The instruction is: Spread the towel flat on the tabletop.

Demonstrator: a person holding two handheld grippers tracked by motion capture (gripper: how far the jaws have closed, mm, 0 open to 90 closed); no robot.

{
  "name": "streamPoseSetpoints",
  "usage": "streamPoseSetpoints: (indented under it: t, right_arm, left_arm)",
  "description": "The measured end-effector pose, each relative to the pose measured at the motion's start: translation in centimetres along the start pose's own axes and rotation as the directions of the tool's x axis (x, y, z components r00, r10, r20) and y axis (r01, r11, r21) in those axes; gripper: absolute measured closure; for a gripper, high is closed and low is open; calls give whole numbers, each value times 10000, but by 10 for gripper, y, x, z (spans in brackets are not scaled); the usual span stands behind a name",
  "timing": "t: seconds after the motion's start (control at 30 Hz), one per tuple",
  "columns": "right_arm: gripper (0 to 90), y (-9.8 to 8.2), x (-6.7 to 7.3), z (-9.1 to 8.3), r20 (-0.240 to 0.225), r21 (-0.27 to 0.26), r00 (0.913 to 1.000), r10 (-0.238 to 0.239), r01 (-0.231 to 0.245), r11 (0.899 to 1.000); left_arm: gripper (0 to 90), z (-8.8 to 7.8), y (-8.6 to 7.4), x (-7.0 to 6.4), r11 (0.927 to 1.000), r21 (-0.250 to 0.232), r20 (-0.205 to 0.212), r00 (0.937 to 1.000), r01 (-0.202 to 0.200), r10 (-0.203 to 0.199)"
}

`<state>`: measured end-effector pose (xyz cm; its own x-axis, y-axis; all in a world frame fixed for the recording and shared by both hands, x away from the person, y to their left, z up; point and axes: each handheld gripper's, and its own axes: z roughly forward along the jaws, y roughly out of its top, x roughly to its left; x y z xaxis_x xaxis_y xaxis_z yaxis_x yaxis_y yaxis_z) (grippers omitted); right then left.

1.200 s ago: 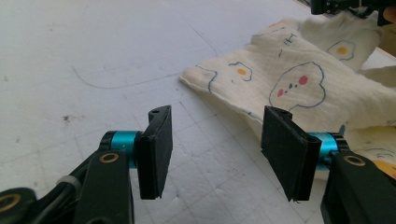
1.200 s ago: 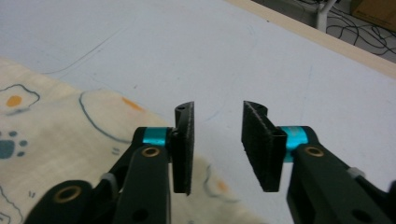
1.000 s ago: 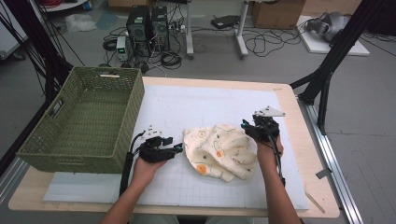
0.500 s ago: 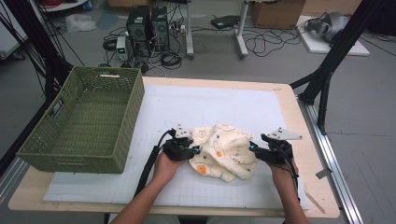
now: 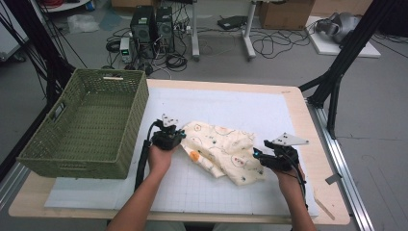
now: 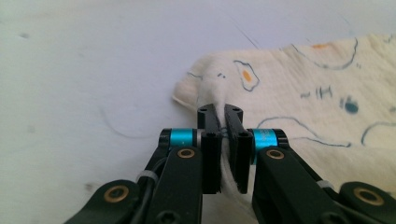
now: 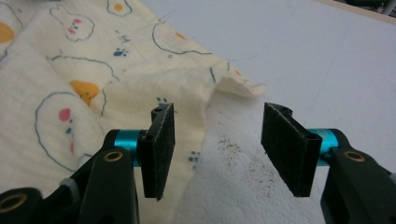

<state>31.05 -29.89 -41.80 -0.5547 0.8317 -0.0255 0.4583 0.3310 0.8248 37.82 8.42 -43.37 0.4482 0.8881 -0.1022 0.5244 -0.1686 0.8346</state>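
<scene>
White mat on the counter, green basket at its left edge, cables and PC towers on the floor behind. Versus a second ago: we see the cloth pulled from a bunched heap into a flatter, wider spread, the left gripper has shifted right onto the cloth's left corner, and the right gripper has dropped from the far right side of the cloth to its near right corner. Left gripper's jaws have just been closing and now pinch a fold of the cloth's edge between the pads. Right gripper's jaws stand apart with a raised cloth corner between and just ahead of them, pads not touching it. Cloth lies mid-counter, right of the basket and apart from it. Both forearms come in from the bottom; left hand angles its gripper right and forward, right hand points its gripper left toward the cloth, both low over the mat.
</scene>
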Motion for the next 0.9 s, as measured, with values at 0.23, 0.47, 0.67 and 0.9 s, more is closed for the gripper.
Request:
streamPoseSetpoints:
  t: [0.23, 0.47, 0.67, 0.9]
  right_arm:
    - [441, 0, 0, 1, -75, -18, 10000, 55, -56, 10000]
    - [454, 0, 1, 2, -134, -43, 9999, -47, 46, 10000]
    - [501, 3, 5, 2, -528, -148, 9984, -178, 170, 9997]
    - [488, 4, 15, 9, -825, 201, 9931, -829, 848, 9962]
  left_arm:
    - [860, 4, -1, 26, 9978, -68, -272, 9975, 654, -655]
    - [608, 2, -1, 23, 9984, -315, 622, 9970, 471, -451]
    - [446, -12, -8, 26, 9949, -900, 1009, 9942, 461, -369]
    - [428, -25, -13, 26, 9901, -1306, 1155, 9926, 514, -363]
